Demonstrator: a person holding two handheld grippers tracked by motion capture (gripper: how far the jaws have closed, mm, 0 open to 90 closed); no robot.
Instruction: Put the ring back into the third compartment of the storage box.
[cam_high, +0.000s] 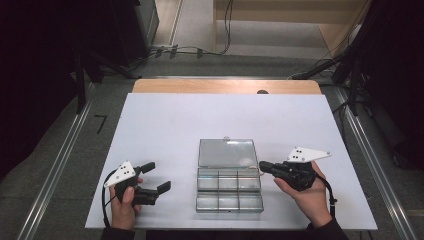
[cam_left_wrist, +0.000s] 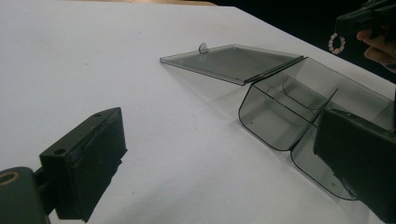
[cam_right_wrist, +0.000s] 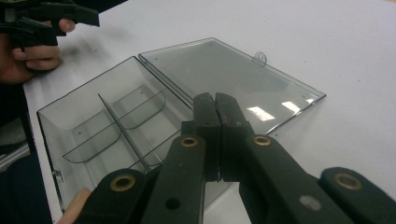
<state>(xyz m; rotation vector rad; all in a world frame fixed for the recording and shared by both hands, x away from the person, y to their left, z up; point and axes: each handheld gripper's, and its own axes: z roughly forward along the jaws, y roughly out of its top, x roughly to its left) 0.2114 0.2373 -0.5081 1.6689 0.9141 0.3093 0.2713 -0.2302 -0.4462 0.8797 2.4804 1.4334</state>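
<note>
A smoky clear compartment box (cam_high: 229, 188) lies open at the middle front of the white sheet, its lid (cam_high: 227, 152) flat behind it. The compartments look bare in the right gripper view, box (cam_right_wrist: 93, 121) and lid (cam_right_wrist: 224, 70). My right gripper (cam_high: 262, 166) hovers at the box's right rear corner, jaws together (cam_right_wrist: 215, 107). In the left gripper view a small ring of pale beads (cam_left_wrist: 336, 43) hangs from its tip (cam_left_wrist: 340, 27). My left gripper (cam_high: 157, 176) rests left of the box, jaws wide apart (cam_left_wrist: 224, 163) and nothing between them.
The white sheet (cam_high: 165, 125) covers most of a wooden table (cam_high: 225, 86). Metal rails (cam_high: 60, 160) run along the floor on both sides. Cables (cam_high: 200, 50) and dark stands (cam_high: 357, 75) lie beyond the far edge.
</note>
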